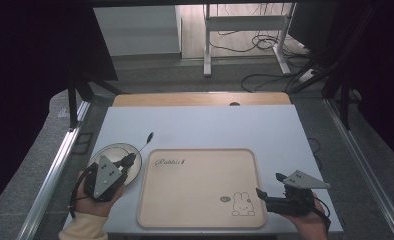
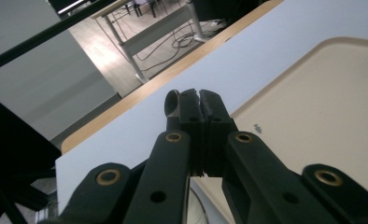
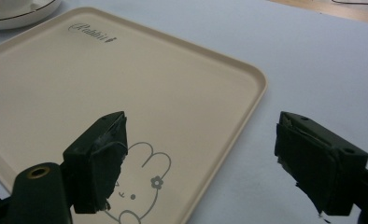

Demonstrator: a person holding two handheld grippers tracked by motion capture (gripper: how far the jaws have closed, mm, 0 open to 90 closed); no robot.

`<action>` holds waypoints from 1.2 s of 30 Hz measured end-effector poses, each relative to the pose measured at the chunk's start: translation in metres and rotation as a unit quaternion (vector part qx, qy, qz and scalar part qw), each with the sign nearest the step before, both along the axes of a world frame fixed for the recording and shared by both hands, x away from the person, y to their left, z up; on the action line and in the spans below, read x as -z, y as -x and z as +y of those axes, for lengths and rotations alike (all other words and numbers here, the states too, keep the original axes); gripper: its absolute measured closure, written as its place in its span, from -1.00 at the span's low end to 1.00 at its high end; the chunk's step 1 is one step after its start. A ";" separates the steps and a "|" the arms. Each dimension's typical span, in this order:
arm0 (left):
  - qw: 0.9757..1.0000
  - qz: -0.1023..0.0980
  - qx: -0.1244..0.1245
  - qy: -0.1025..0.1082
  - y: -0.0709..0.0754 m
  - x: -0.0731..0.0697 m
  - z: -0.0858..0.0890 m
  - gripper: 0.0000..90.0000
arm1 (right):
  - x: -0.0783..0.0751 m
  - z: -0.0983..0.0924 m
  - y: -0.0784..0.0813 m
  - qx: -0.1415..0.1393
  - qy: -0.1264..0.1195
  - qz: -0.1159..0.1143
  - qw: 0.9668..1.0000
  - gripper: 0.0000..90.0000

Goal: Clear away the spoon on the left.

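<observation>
White tabletop (image 1: 200, 125): left gripper (image 1: 129, 161) clamps what looks like a black spoon (image 1: 146, 141) above the plate (image 1: 107, 150); right gripper (image 1: 269, 187) gapes empty beside the tray (image 1: 200, 187).

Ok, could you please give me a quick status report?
Left gripper shut on thin black utensil, over white round plate. Right gripper open at beige rabbit-print tray edge. Nothing in the way.

Table (image 1: 200, 125) with tray (image 1: 200, 187), plate (image 1: 110, 150)

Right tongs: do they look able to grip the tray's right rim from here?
Probably yes. The right tongs stand open with one jaw over the tray and the other over the table beyond its right rim; nothing lies between.
</observation>
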State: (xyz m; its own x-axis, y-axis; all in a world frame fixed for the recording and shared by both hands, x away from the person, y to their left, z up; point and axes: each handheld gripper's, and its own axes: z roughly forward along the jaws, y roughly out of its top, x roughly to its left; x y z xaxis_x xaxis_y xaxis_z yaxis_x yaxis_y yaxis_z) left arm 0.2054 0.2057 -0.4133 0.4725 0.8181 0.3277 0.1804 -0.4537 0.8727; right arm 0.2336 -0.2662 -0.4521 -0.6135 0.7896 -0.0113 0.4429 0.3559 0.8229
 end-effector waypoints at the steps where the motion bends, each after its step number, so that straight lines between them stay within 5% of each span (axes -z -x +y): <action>1: 1.000 0.001 0.001 0.000 0.000 0.000 -0.001 1.00 | 0.000 0.000 0.000 0.000 0.000 0.000 1.000 -0.62; 28: 0.997 0.038 0.058 -0.014 -0.010 0.023 -0.038 1.00 | 0.001 -0.001 0.000 0.000 0.002 0.002 1.000 -0.62; 36: 0.996 0.047 0.062 -0.035 -0.012 0.033 -0.044 1.00 | 0.002 0.000 0.000 -0.001 0.004 0.004 1.000 -0.62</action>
